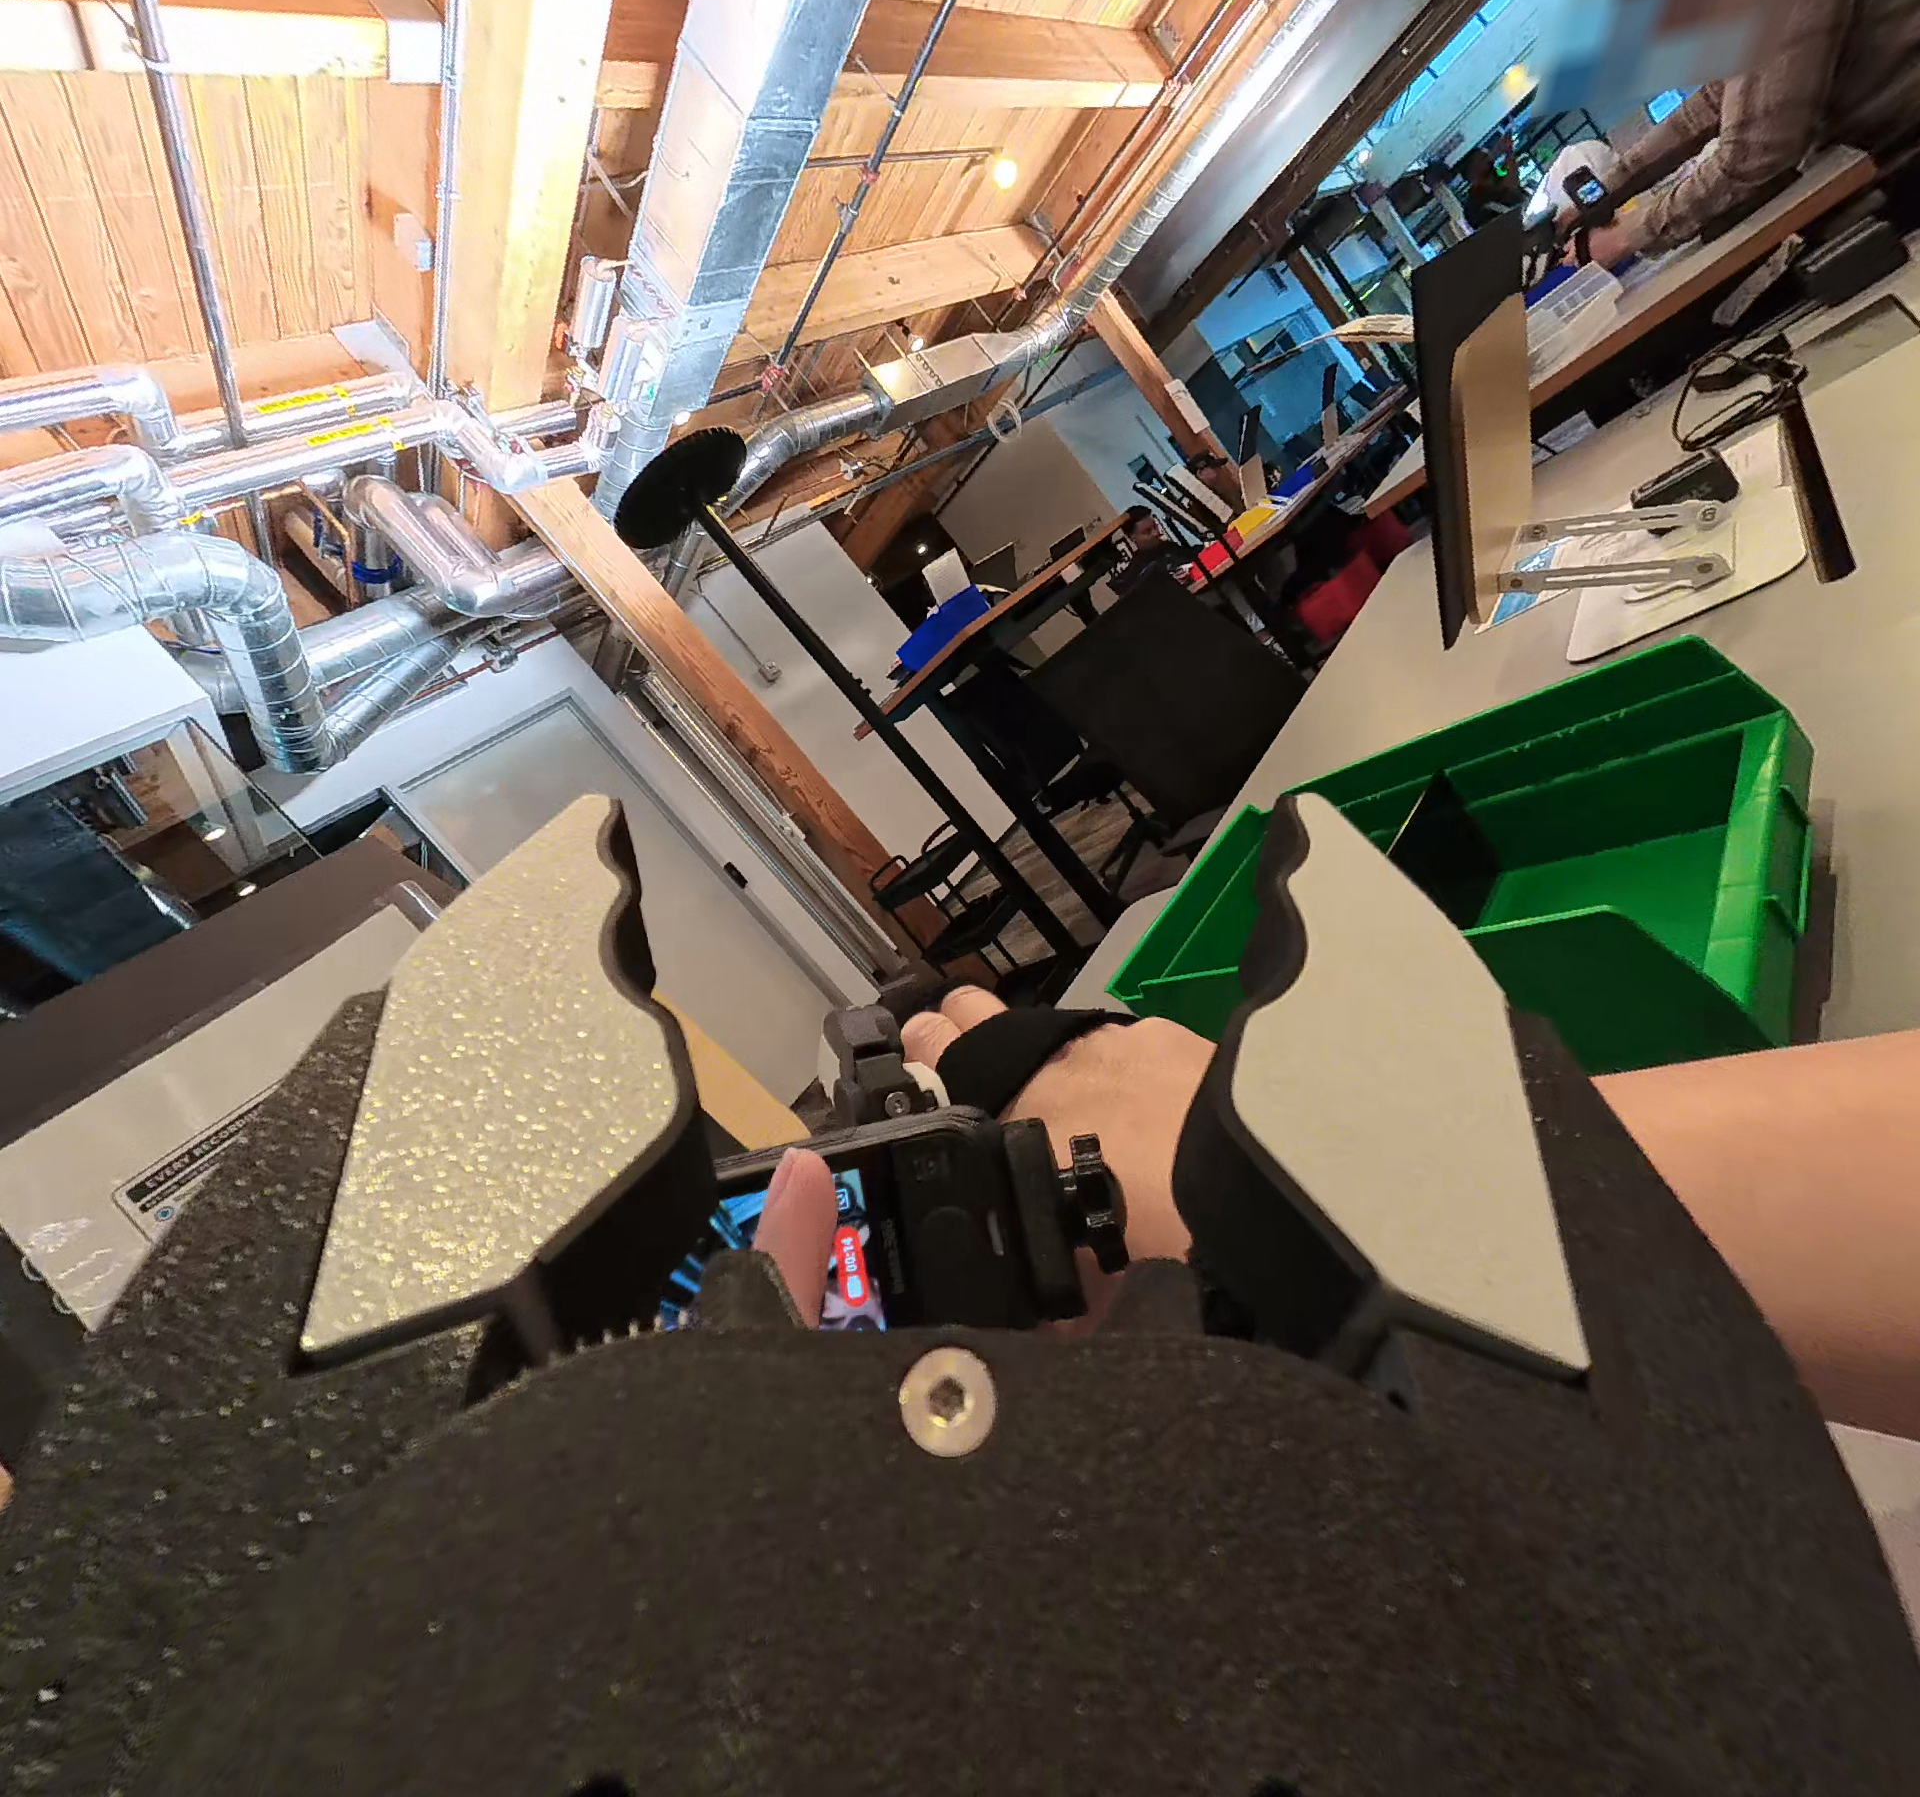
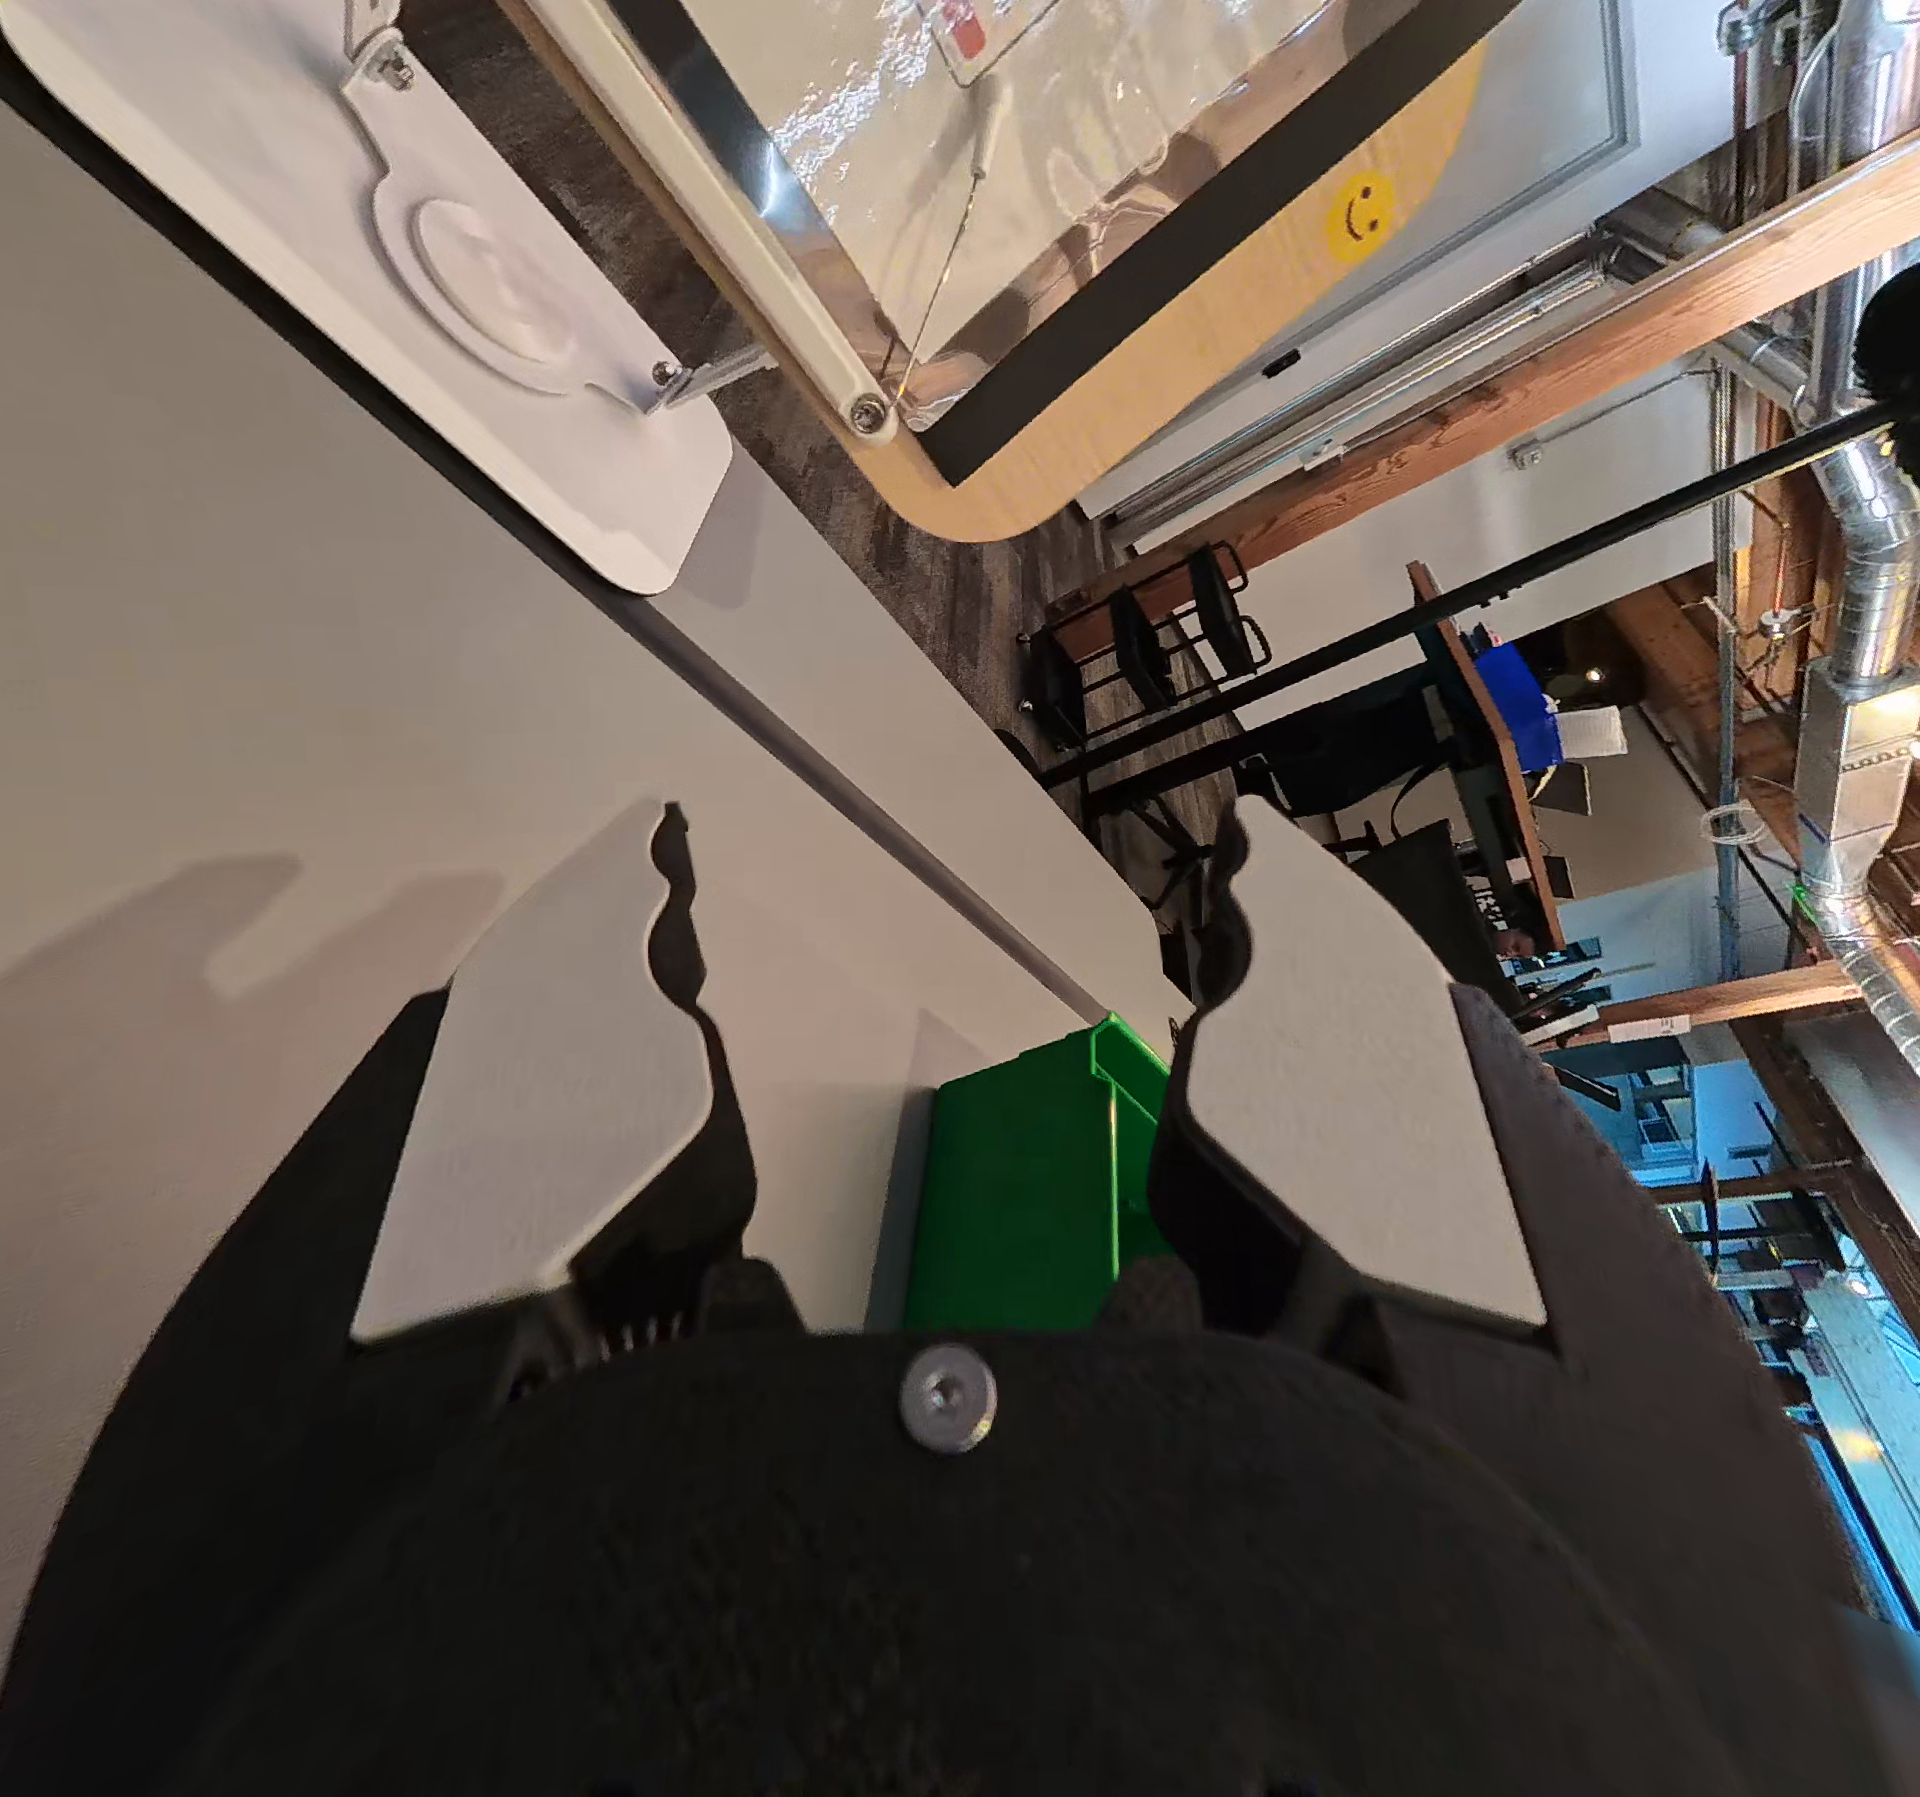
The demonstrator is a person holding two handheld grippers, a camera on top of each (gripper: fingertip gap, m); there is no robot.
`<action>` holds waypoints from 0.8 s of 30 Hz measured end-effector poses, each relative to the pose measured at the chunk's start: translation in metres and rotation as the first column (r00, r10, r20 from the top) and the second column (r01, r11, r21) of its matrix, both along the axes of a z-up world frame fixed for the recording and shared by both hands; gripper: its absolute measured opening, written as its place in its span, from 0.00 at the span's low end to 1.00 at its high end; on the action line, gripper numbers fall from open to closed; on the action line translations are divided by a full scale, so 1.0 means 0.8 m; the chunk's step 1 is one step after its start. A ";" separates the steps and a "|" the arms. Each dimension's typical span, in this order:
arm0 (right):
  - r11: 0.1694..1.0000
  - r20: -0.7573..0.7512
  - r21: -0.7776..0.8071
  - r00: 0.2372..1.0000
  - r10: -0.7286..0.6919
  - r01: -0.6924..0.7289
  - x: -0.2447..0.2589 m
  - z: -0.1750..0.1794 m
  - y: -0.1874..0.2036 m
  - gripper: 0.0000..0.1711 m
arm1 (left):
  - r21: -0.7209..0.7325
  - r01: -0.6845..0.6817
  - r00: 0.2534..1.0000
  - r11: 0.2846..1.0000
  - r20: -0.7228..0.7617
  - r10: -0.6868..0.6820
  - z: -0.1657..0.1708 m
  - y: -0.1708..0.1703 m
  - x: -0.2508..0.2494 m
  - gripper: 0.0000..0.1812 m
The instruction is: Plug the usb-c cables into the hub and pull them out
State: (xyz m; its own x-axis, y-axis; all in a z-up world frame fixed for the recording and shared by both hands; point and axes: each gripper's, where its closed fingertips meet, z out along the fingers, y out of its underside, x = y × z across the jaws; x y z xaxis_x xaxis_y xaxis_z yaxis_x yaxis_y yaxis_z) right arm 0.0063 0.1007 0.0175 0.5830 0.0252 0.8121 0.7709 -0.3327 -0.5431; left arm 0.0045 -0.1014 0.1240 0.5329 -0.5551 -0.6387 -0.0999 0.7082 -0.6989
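My left gripper (image 1: 951, 812) is open and empty, tilted up toward the ceiling. Between its fingers I see the back of the other gripper's camera (image 1: 935, 1217), held by a hand in a black fingerless glove (image 1: 1039, 1061); a fingertip (image 1: 795, 1217) rests on its screen. My right gripper (image 2: 956, 812) is open and empty above the grey table (image 2: 260, 708). A small black box (image 1: 1688, 485) with a coiled black cable (image 1: 1735, 391) lies on a white stand base far right; I cannot tell whether it is the hub. No USB-C plug shows clearly.
A green bin (image 1: 1621, 874) stands on the table right of the left gripper; it also shows between the right fingers (image 2: 1018, 1207). A board on a white stand (image 2: 364, 220) is at the table's far edge. Another person's sleeve (image 1: 1766, 137) works at a farther table. The left gripper's tips are roughly 20 cm from the right gripper's.
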 end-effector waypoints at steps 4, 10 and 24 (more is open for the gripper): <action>1.000 -0.003 -0.016 1.000 0.014 -0.014 -0.006 -0.006 0.000 0.55 | -0.034 -0.011 1.000 0.999 -0.022 0.010 -0.013 0.012 0.005 0.61; 0.999 -0.013 -0.047 1.000 0.023 -0.024 -0.008 -0.014 0.002 0.55 | -0.010 -0.004 1.000 1.000 0.019 0.004 0.001 0.006 -0.003 0.62; 0.984 -0.429 -0.092 0.898 0.098 -0.151 0.050 -0.066 0.048 0.44 | -0.475 -0.110 0.973 0.873 0.127 0.191 0.007 0.138 -0.115 0.55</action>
State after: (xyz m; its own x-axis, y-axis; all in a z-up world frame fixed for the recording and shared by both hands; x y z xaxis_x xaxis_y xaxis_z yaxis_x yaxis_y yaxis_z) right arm 0.0464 0.1389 -0.0354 0.8555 0.2015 0.4769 0.5178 -0.3324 -0.7883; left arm -0.0877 0.0093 0.1297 0.7085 -0.6689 -0.2250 -0.0340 0.2860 -0.9576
